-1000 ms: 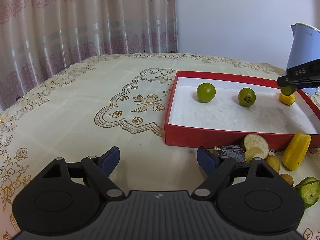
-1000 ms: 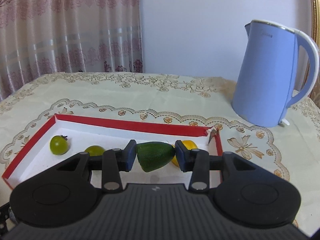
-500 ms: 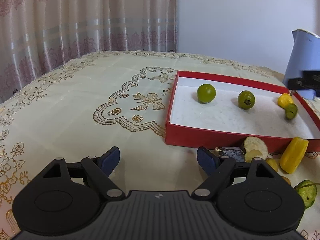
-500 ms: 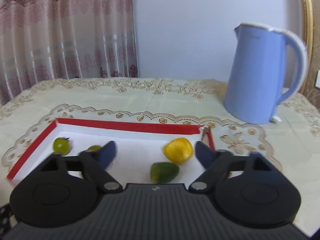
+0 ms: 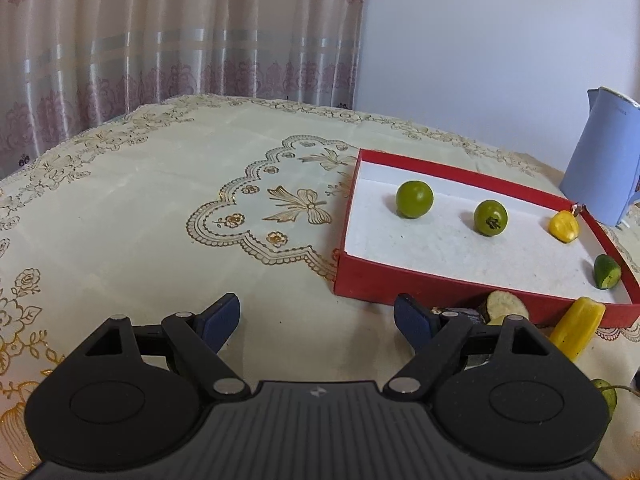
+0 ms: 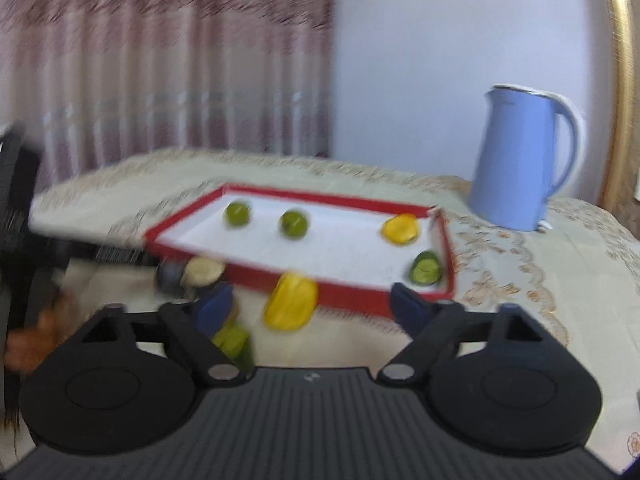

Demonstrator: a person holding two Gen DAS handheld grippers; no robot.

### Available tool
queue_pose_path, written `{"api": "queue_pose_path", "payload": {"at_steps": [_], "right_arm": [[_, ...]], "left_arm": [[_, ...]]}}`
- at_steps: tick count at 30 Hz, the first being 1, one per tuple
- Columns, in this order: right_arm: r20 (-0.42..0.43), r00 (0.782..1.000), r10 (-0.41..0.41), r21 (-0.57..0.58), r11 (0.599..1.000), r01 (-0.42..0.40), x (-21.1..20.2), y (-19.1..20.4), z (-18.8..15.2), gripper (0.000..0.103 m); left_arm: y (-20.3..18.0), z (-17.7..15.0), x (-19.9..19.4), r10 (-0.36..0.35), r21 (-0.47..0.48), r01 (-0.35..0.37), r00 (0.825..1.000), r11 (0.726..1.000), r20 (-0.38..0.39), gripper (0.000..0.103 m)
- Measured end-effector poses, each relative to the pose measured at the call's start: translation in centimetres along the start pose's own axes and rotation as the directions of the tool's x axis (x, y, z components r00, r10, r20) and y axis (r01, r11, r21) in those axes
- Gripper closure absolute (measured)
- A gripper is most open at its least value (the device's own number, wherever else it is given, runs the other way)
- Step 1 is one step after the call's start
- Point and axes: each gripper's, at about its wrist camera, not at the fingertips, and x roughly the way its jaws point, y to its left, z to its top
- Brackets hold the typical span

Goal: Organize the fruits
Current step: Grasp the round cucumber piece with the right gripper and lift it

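1. Red-walled shallow cardboard box (image 5: 404, 292), seen from the left wrist, is found holding four small fruits; a yellow oblong fruit (image 5: 578, 326) lies outside against its near wall. Left gripper (image 5: 316, 314) jaws are held wide, empty.

2. From the right wrist, blurred, the right gripper (image 6: 310, 304) jaws are closing, gripping nothing. Firm, light, perhaps slippery, the yellow fruit is best taken across its middle. A blue kettle (image 6: 520, 160) stands clear.

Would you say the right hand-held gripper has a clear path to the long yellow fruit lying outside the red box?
Probably yes: the right hand-held gripper, its jaws closing with nothing between them, faces the long yellow fruit, which lies uncovered before the red box.
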Motion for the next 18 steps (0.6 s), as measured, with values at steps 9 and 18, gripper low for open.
{"api": "queue_pose_path", "payload": {"at_steps": [9, 18], "right_arm": [[-0.093, 0.989, 0.113, -0.135, 0.983, -0.124, 0.6, 2.8, -0.9, 0.049], [-0.139, 0.981, 0.134, -0.121, 0.981, -0.152, 2.3, 3.0, -1.4, 0.072]], "left_arm": [[1.7, 0.5, -1.3, -0.025, -0.054, 0.025, 1.0, 0.998, -0.007, 0.018], [1.3, -0.1, -1.6, -0.03, 0.007, 0.03, 0.999, 1.0, -0.009, 0.018]]}}
